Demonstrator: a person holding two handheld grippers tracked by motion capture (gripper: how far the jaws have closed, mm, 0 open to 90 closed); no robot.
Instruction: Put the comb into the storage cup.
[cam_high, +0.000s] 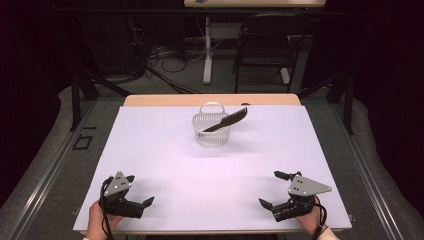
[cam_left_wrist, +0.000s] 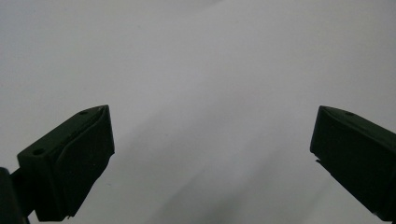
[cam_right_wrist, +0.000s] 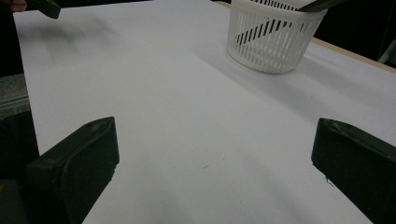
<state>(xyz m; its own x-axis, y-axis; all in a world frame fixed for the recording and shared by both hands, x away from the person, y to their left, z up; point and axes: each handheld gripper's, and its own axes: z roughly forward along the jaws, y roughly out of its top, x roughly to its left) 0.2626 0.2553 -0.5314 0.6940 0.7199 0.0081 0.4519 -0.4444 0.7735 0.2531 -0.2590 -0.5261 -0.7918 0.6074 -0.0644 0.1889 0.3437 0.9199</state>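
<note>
A white slatted basket (cam_high: 212, 131) with a loop handle stands at the back middle of the white table sheet (cam_high: 165, 165). A long black comb-like piece (cam_high: 227, 121) leans in it, its tip poking out over the right rim. My left gripper (cam_high: 140, 189) is held near the front left edge, open and with nothing between its jaws. My right gripper (cam_high: 270, 188) mirrors it at the front right, open and with nothing in it. In the left gripper view the gripper (cam_left_wrist: 212, 154) faces bare sheet. The right gripper (cam_right_wrist: 215, 163) faces the basket (cam_right_wrist: 271, 37) and the black piece (cam_right_wrist: 322, 4).
A strip of wooden tabletop (cam_high: 210, 100) shows behind the sheet. Beyond the table are a black chair (cam_high: 265, 45), a white desk leg (cam_high: 207, 50) and floor cables (cam_high: 165, 60). Dark frame posts (cam_high: 76, 95) flank the table. The left gripper's tip (cam_right_wrist: 44, 7) shows at the right gripper view's top left.
</note>
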